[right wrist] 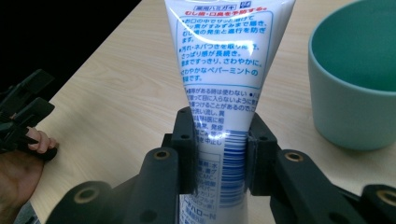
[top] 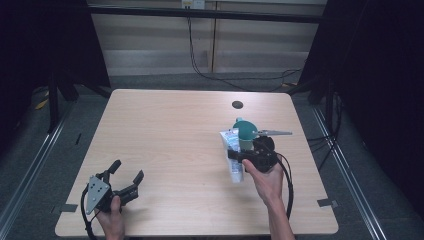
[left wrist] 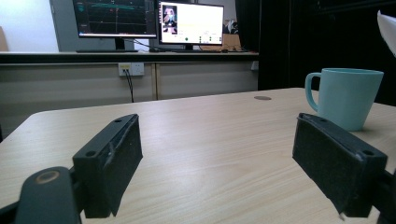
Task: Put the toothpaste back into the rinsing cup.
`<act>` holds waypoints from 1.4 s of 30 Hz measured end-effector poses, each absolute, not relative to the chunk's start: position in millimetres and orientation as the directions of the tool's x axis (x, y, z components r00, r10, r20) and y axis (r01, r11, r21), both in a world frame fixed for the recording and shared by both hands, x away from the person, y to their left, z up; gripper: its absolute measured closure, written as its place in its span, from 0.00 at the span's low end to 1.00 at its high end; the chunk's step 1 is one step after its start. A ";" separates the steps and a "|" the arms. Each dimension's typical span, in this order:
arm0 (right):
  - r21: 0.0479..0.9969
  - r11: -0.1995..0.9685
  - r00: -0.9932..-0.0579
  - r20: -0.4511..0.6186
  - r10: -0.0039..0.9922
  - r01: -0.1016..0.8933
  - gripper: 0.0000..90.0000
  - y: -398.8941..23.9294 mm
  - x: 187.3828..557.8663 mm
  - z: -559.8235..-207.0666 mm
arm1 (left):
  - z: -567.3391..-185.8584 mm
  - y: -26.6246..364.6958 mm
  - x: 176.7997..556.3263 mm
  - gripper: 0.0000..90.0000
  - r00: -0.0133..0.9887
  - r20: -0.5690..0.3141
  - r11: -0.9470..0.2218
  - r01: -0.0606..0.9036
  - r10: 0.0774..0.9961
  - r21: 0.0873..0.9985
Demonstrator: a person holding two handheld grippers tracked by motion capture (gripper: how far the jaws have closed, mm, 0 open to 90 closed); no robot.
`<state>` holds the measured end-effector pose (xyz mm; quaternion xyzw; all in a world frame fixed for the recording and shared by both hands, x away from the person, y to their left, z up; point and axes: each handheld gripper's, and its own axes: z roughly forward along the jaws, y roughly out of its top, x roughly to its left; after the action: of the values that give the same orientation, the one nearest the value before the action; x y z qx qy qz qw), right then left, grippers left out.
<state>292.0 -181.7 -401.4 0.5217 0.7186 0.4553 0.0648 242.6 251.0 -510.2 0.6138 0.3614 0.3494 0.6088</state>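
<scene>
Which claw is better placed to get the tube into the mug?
Right. The right claw is already shut on the tube, with the mug right beside it. The left claw sits open at the table's near left corner, far from both.

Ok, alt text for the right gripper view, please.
The right tongs are shut on a white toothpaste tube with blue print, held over a pale wooden table. A teal mug stands at right; the other hand shows at left.

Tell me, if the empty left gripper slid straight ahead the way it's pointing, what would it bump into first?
Probably nothing: the left gripper faces bare table, and the teal mug stands off to its right.
</scene>
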 end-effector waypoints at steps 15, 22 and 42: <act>0.779 -0.026 -0.457 0.394 0.798 0.627 0.78 -183.9 289.6 -393.5 | -510.1 251.2 242.7 0.17 0.494 -0.008 0.000 0.017 0.870 1.000; 0.817 -0.046 -0.473 0.378 0.796 0.575 0.78 -183.9 289.0 -382.6 | -510.1 251.2 242.7 0.17 0.494 -0.008 0.000 0.017 0.870 1.000; 0.884 -0.124 -0.492 0.361 0.792 0.450 0.78 -184.8 292.6 -372.4 | -510.1 251.2 242.7 0.17 0.494 -0.008 0.000 0.017 0.869 1.000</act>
<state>292.6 -184.8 -372.4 0.4816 0.6450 0.5743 0.1490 242.7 251.2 -510.1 0.6143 0.3607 0.3505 0.6080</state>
